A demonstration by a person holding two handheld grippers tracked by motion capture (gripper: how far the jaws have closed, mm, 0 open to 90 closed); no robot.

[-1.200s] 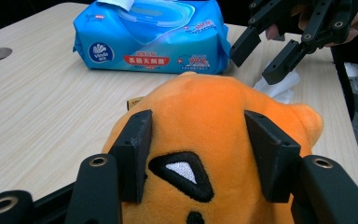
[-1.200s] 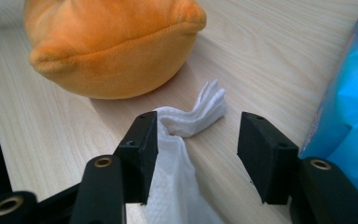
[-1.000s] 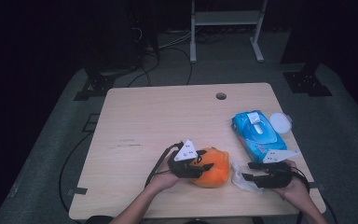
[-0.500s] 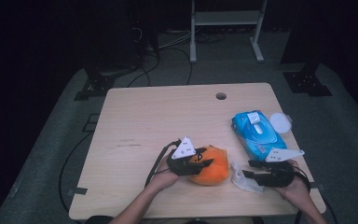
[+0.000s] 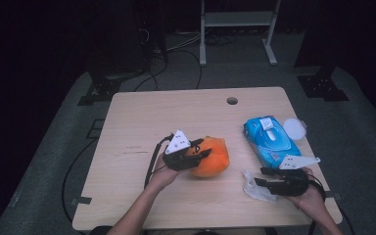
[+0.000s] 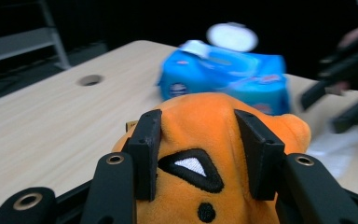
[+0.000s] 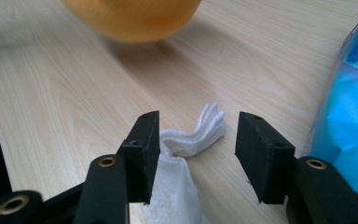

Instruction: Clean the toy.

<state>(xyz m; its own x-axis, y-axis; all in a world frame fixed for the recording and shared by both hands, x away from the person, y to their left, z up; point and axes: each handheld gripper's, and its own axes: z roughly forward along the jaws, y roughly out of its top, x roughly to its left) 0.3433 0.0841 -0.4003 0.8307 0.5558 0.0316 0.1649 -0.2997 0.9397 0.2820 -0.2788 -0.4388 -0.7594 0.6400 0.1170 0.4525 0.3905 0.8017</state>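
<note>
Right gripper: near edge, jaws apart, straddling the crumpled white wipe; no grip yet.
Left gripper: clamped on the orange plush toy, mid-table.
Wipes pack: farther right, flap open.
Progress: wipe out; toy seemingly unwiped.

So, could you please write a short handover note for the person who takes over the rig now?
Left tongs: shut on the orange plush toy, held near the table's middle.
Right tongs: open, jaws either side of the crumpled white wipe, which lies on the table; not gripped.
Blue wipes pack lies at the right, a white lid beside it.
Done: toy grasped, one wipe out.
Left, probably: grip the wipe and clean the toy.
</note>
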